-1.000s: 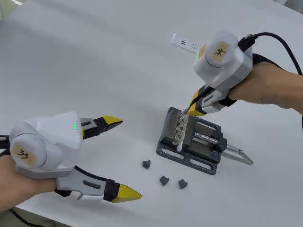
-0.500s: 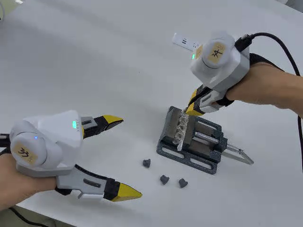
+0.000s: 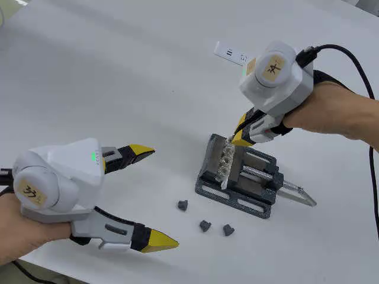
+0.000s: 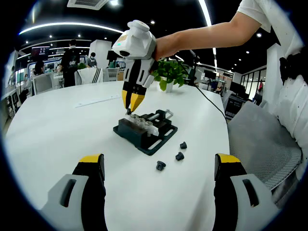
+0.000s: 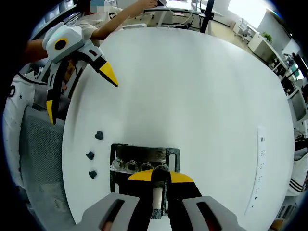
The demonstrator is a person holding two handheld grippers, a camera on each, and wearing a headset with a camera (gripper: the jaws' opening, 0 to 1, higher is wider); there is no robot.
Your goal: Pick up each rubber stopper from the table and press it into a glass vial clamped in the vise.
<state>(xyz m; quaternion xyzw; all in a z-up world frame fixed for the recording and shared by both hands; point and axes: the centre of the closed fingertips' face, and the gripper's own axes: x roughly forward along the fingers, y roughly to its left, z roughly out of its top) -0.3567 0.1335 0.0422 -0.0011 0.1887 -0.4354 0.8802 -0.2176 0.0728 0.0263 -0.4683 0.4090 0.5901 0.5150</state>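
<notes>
A dark vise (image 3: pixel 260 178) (image 4: pixel 144 137) (image 5: pixel 114 156) clamps a row of glass vials (image 3: pixel 225 161) (image 4: pixel 140 120) (image 5: pixel 129 166). My right gripper (image 3: pixel 237 138) (image 4: pixel 130 104) (image 5: pixel 156 176) hangs just above the far end of the row. Its jaws are shut on a small dark rubber stopper (image 4: pixel 128 111). Three more stoppers (image 3: pixel 182 205) (image 3: pixel 205 225) (image 3: pixel 228 229) lie on the white table in front of the vise. My left gripper (image 3: pixel 154 195) (image 4: pixel 159 161) is open and holds nothing, low over the table to the left of the stoppers.
A white flat strip (image 3: pixel 232 55) (image 5: pixel 257 168) lies on the table beyond the vise. The vise's handle (image 3: pixel 299 196) sticks out to the right. A black cable (image 3: pixel 349 56) trails from the right gripper. The table's near edge runs close under the left gripper.
The right gripper has shifted slightly up and away from the vials, still shut. The left gripper and the loose stoppers have stayed put.
</notes>
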